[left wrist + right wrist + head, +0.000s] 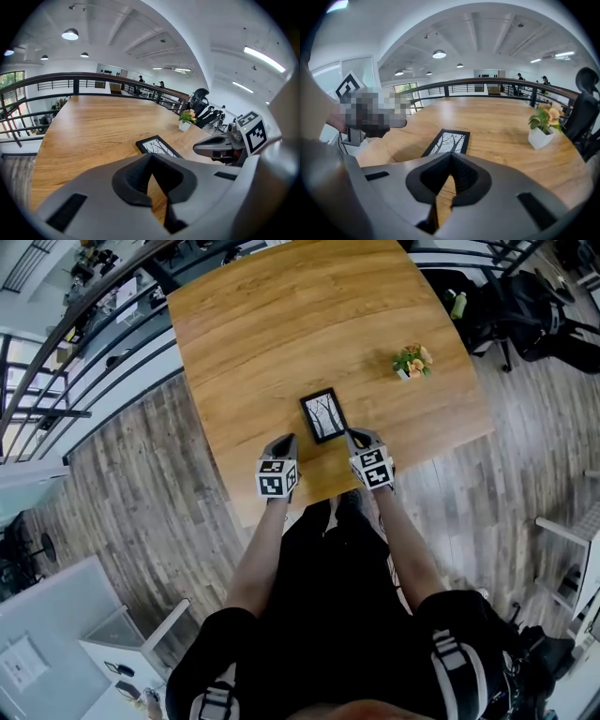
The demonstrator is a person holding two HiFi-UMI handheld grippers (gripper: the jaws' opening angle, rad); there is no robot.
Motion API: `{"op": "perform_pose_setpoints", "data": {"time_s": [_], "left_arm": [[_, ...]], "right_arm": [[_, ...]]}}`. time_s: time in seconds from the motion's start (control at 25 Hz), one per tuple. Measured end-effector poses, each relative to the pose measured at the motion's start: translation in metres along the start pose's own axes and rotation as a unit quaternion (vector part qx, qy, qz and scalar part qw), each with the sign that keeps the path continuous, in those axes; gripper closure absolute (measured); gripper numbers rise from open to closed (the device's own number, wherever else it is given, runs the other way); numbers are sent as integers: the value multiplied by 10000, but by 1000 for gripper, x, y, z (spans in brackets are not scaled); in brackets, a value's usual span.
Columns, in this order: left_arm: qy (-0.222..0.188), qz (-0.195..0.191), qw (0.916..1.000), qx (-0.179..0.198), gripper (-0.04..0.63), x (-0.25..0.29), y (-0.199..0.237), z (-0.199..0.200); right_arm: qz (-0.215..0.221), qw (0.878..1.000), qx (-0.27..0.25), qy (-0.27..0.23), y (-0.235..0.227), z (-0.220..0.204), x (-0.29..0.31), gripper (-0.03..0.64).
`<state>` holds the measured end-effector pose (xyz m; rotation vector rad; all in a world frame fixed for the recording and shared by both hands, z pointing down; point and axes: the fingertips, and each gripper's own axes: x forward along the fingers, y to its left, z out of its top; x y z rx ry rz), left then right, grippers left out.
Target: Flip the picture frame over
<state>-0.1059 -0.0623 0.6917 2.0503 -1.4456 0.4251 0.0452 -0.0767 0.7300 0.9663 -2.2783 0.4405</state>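
Observation:
The black picture frame (324, 415) lies flat on the wooden table (281, 324), its tree picture facing up. My left gripper (287, 441) is just off the frame's near left corner, and my right gripper (355, 436) is off its near right corner. Neither touches the frame. In the left gripper view the jaws (151, 158) are shut with nothing between them, and the frame (158, 146) lies ahead to the right. In the right gripper view the jaws (451, 158) are likewise shut and empty, with the frame (447, 142) just beyond them.
A small white pot with flowers (412, 362) stands on the table to the frame's far right. The table's near edge (328, 498) runs under my hands. A dark railing (84, 343) borders the left side; office chairs and bags (525, 306) sit at the far right.

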Motion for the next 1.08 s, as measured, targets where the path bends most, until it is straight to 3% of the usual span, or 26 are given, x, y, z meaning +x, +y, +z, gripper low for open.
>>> {"op": "perform_pose_setpoints", "data": {"time_s": [0.56, 1.08], "left_arm": [[-256, 426, 9984, -275, 575, -23, -21, 0], [-436, 704, 9963, -226, 575, -50, -44, -11]], "right_arm": [[425, 9985, -356, -16, -3, 9, -24, 609], [671, 9945, -791, -164, 12, -2, -62, 609]]}}
